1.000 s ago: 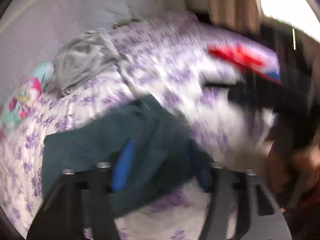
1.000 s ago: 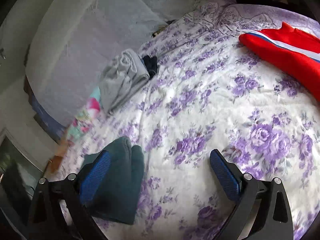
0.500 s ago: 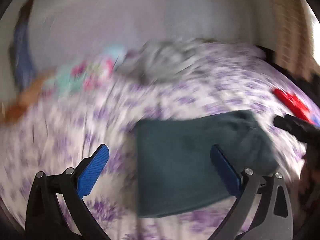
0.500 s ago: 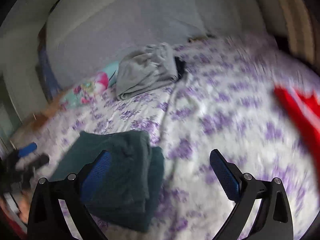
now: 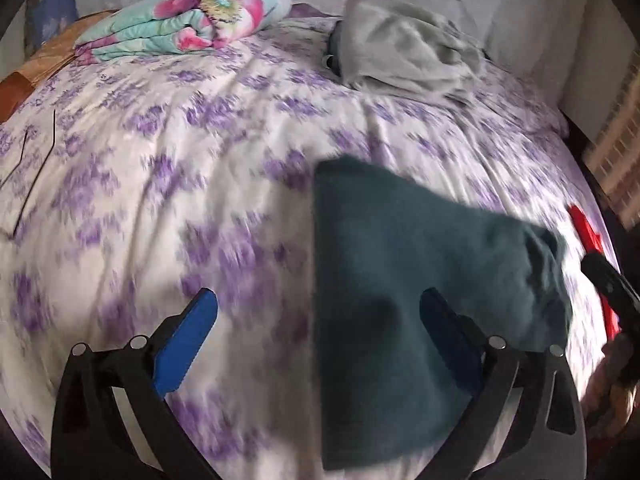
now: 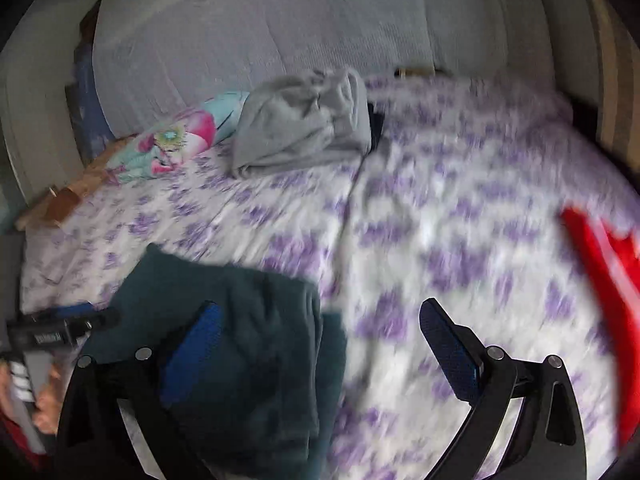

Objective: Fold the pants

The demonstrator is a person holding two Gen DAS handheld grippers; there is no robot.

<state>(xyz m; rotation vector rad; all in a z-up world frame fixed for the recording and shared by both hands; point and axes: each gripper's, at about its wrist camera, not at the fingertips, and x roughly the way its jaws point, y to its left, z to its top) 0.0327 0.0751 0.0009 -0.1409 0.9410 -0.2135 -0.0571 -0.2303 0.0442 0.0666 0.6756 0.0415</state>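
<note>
Pants (image 5: 420,292) lie folded on the bed (image 5: 180,168), under the left tongs' (image 5: 320,336) right pad and the right tongs' (image 6: 316,348) left pad. Both tongs gape wide, gripping nothing. Open floral bedspread lies beyond them.

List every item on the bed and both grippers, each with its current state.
dark green pants: folded into a compact stack, lying flat, not gripped
left gripper: open, empty
right gripper: open, empty
grey garment: crumpled in a heap
floral blanket: folded
red garment: lying at the bed's edge, partly out of frame
</note>
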